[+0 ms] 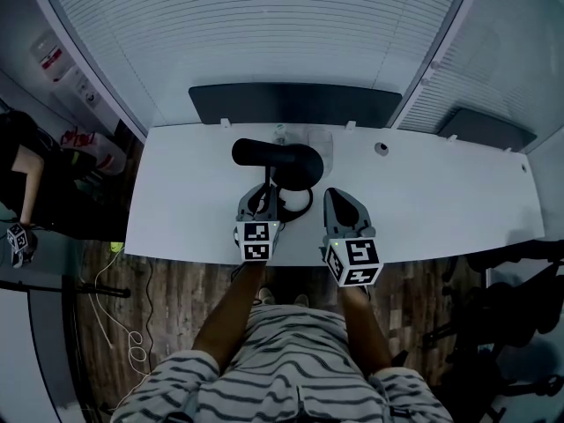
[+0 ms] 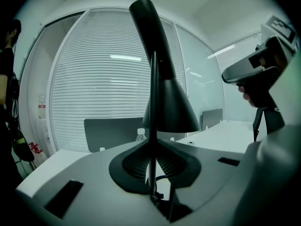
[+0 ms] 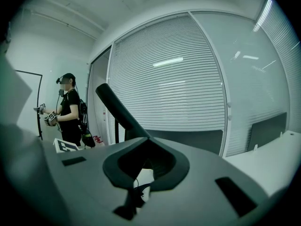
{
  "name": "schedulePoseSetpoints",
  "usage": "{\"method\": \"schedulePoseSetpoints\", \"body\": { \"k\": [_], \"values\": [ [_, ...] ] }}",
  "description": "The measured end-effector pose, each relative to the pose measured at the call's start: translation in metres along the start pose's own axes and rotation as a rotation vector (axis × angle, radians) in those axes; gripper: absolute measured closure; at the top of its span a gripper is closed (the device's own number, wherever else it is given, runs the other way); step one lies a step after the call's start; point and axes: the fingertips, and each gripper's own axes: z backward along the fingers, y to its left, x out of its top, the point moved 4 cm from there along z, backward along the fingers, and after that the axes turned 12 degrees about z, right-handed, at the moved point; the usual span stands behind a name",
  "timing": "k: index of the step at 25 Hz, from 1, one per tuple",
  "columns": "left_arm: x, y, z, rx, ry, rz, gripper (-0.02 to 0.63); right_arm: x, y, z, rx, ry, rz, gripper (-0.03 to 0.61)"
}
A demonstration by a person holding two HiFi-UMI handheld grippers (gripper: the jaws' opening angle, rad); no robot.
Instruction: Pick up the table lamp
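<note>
A white desk (image 1: 458, 201) fronts glass walls (image 1: 493, 69) with blinds (image 1: 264, 25), over a wood-plank floor (image 1: 176, 289).

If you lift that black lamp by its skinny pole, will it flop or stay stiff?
Likely stiff: the table lamp has a stem that looks like a straight, thin rod, not bendy. It may feel top-heavy and want to tip, because the wide cone shade sits high on it. That thin, smooth-looking stem could also twist in a grip.
</note>
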Motion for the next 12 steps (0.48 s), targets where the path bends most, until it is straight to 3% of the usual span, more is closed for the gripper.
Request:
{"method": "schedulePoseSetpoints", "body": {
  "k": [12],
  "values": [
    [0.019, -0.012, -0.001, -0.033, -0.001, -0.06, 0.569, -0.003, -0.007, 0.004, 0.005, 0.0, 0.02, 0.568]
  ]
}}
